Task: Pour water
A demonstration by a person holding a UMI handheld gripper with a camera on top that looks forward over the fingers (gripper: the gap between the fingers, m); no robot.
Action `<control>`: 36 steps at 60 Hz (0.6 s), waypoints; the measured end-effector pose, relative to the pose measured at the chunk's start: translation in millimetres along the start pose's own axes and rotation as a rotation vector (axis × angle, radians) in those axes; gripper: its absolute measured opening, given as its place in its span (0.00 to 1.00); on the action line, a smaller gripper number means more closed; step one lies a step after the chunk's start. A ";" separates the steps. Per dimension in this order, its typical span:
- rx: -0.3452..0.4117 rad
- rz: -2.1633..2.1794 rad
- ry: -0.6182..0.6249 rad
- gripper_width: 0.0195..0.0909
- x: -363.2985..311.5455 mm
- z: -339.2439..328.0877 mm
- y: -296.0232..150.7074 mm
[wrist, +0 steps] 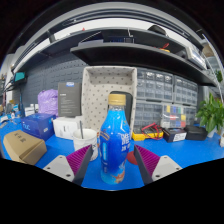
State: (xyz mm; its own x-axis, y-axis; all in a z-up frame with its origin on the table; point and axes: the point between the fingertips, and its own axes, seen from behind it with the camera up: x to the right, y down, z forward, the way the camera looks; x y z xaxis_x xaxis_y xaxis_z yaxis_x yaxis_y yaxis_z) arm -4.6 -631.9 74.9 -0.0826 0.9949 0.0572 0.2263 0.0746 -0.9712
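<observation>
In the gripper view, a blue drink bottle (115, 140) with a yellow cap is seen upright between the two fingers of the tongs (113, 161). The magenta pads (78, 158) are set close against its sides, and the bottle appears to be clamped by them, though contact on each side cannot be fully confirmed. The bottle is held above a blue table (190, 150). Beyond it a patterned carton (105, 93) is placed upright, with a white box (68, 127) beside it. To the left a brown package (24, 146) and a blue crate (38, 125) are laid on the table. To the right a green plant (211, 113) is seen near small coloured objects (172, 128). Shelving (140, 45) is mounted overhead.
</observation>
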 end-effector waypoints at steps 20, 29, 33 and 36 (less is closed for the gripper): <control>0.052 0.006 0.022 0.38 1.3 23.3 -7.5; 0.063 -0.044 0.027 0.21 -4.4 25.4 -9.5; 0.053 -0.056 0.023 0.21 -6.1 26.0 -9.1; 0.050 -0.054 0.020 0.20 -6.4 27.6 -9.1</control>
State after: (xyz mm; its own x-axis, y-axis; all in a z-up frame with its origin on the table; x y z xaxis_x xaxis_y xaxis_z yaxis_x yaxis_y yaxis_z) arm -33.0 -640.8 77.0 -0.0739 0.9907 0.1138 0.1732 0.1252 -0.9769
